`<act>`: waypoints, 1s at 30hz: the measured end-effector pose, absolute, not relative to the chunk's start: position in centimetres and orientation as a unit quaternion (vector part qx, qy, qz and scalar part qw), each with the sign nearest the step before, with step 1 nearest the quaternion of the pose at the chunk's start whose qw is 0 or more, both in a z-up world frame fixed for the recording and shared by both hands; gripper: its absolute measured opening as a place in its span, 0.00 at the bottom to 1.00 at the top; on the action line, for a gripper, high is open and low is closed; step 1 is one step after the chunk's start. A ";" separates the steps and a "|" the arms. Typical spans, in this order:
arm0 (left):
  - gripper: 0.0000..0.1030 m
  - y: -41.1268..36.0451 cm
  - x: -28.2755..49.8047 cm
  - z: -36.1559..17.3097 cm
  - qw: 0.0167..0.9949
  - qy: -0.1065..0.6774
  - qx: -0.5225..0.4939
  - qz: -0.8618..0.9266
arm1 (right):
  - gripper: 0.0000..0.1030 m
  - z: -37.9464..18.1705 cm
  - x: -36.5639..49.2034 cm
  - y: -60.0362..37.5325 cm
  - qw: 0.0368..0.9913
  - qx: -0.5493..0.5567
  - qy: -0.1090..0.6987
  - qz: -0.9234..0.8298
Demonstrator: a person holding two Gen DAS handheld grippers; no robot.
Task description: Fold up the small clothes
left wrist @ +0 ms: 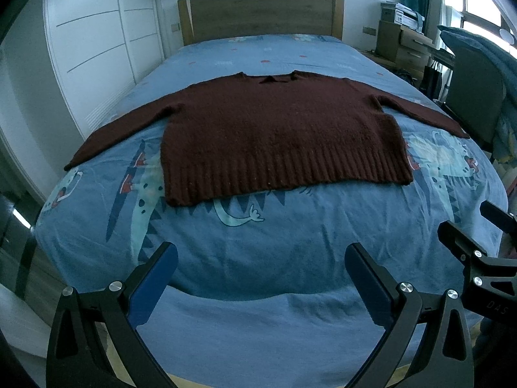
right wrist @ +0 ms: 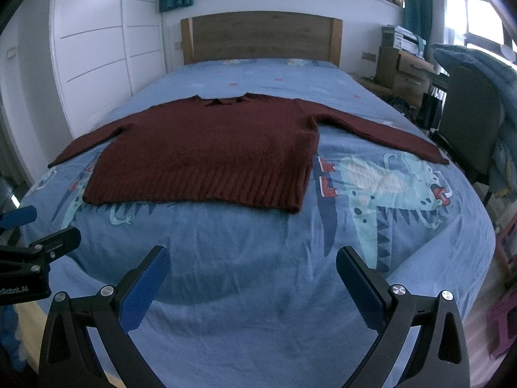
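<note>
Maroon sweater (left wrist: pixel 278 129) lies flat on the bed (left wrist: pixel 258 242), sleeves spread sideways, hem toward me. Both my left gripper (left wrist: pixel 261 278) and right gripper (right wrist: pixel 252 283) hover short of it, jaws apart, empty.

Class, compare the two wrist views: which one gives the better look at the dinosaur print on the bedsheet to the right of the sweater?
The right wrist view: the dinosaur print lies almost wholly bare beside the sweater, body, spikes and red shoes visible. In the left wrist view the same print is squeezed toward the edge, and the sweater hem hides its near side.
</note>
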State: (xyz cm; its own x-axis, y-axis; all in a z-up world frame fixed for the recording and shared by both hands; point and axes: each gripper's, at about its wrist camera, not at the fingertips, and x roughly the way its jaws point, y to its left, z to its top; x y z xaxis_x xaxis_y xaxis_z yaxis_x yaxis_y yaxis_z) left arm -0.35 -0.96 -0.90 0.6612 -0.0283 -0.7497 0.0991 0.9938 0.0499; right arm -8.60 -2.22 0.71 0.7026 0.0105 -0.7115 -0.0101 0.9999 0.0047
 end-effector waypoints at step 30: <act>0.99 0.5 1.9 0.4 0.912 0.410 0.025 -0.015 | 1.00 1.0 -6.3 -4.2 0.918 0.043 0.395 -0.001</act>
State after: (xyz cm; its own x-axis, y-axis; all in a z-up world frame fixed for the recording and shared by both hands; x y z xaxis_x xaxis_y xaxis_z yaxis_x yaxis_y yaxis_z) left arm 1.91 0.55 0.42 0.6634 -0.0068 -0.7482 0.0483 0.9983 0.0338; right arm -6.31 -4.24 1.00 0.6885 0.0315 -0.7246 0.0363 0.9963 0.0779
